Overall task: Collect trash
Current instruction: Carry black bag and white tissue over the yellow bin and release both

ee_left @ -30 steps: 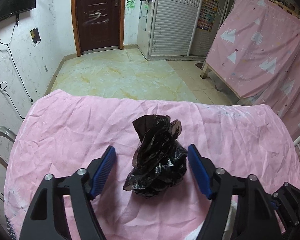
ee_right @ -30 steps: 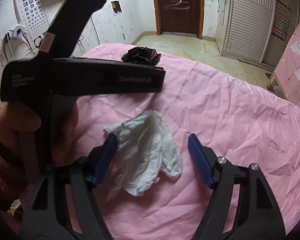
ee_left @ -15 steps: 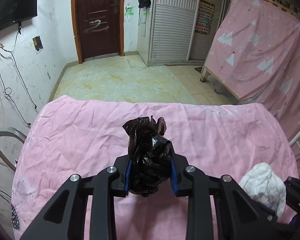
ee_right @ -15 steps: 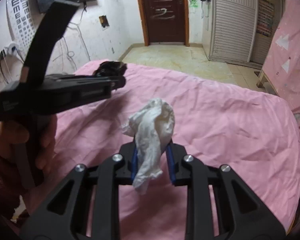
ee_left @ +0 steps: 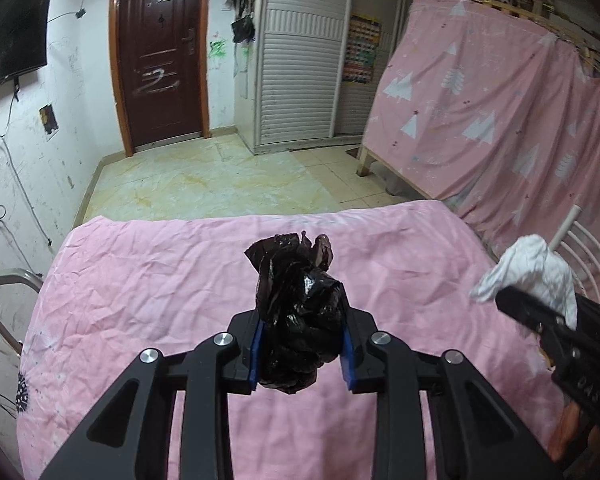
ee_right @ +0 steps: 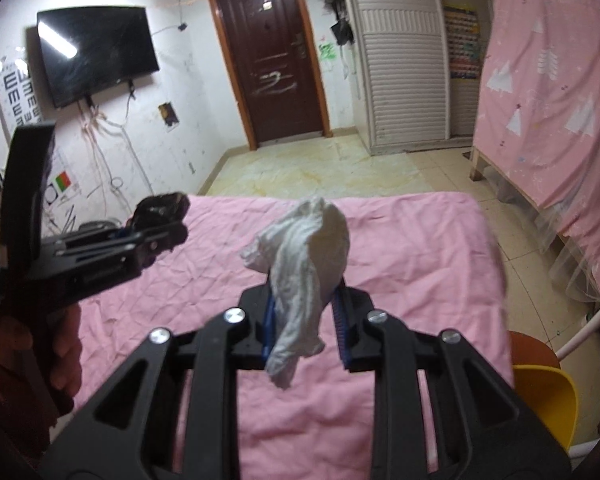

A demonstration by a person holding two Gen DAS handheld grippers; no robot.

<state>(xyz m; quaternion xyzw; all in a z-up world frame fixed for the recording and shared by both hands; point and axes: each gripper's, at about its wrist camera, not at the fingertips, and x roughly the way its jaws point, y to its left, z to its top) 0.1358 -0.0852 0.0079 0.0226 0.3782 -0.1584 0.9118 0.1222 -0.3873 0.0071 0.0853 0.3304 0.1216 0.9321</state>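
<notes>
Above the pink bedspread [ee_left: 148, 304], the left gripper [ee_left: 303, 354] clamped a crumpled black plastic bag [ee_left: 300, 320] and the right gripper [ee_right: 305, 322] pinched a white tissue wad [ee_right: 304, 252]; both looked light, soft, squashable, best held mid-bunch.

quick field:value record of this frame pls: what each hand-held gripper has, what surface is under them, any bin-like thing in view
left hand-held gripper: shut on black plastic bag, crumpled, lifted off the sheet
right hand-held gripper: shut on white tissue, wadded, hanging between the fingers
surface: pink sheet, wrinkled, no other trash visible on it
bin candidate: yellow container at lower right of the right wrist view, partly cut off; type unclear
task state: both pieces picked up, not yet dropped anywhere
</notes>
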